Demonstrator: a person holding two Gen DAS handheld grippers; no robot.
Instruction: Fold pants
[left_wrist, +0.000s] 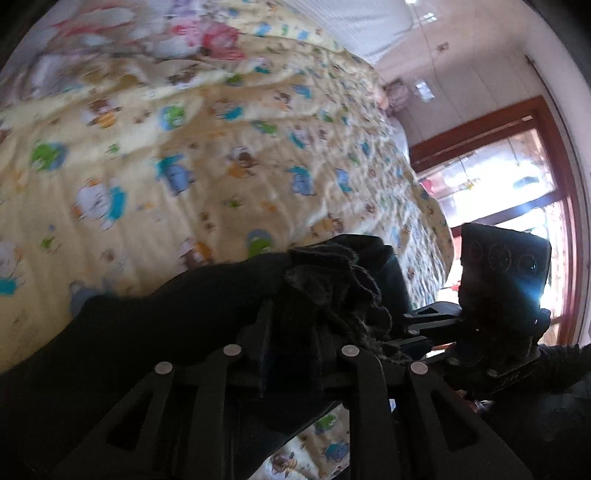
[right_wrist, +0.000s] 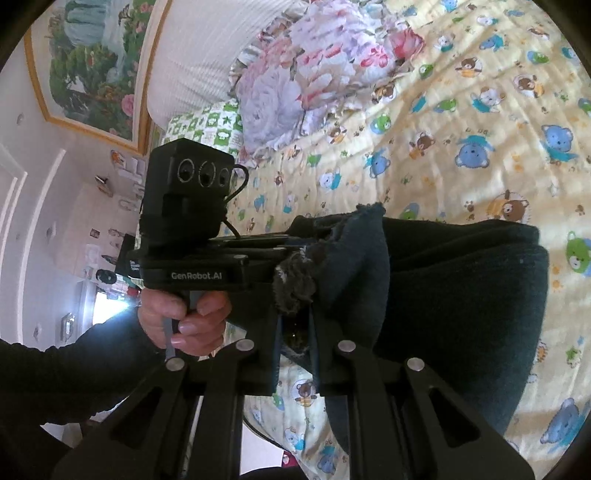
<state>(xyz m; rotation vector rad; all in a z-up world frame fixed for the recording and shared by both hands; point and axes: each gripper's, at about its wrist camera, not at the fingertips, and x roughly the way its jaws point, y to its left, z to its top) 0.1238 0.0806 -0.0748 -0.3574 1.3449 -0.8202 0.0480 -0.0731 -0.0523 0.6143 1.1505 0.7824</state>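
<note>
The dark pants (left_wrist: 184, 314) hang bunched over a yellow bear-print quilt (left_wrist: 221, 147). My left gripper (left_wrist: 291, 332) is shut on a frayed hem of the pants (left_wrist: 332, 288), held above the bed. My right gripper (right_wrist: 295, 325) is shut on another frayed edge of the pants (right_wrist: 295, 280); the rest of the pants (right_wrist: 461, 295) drapes in a thick fold to its right. The left gripper's body (right_wrist: 192, 273) and the hand holding it show just left of the right gripper. The right gripper's camera block (left_wrist: 502, 258) shows close on the right in the left wrist view.
The quilt (right_wrist: 443, 147) covers the bed. A floral pillow (right_wrist: 295, 74) lies at the head by a white headboard (right_wrist: 192, 55). A framed picture (right_wrist: 92, 66) hangs on the wall. A red-framed window (left_wrist: 517, 177) is past the bed's far edge.
</note>
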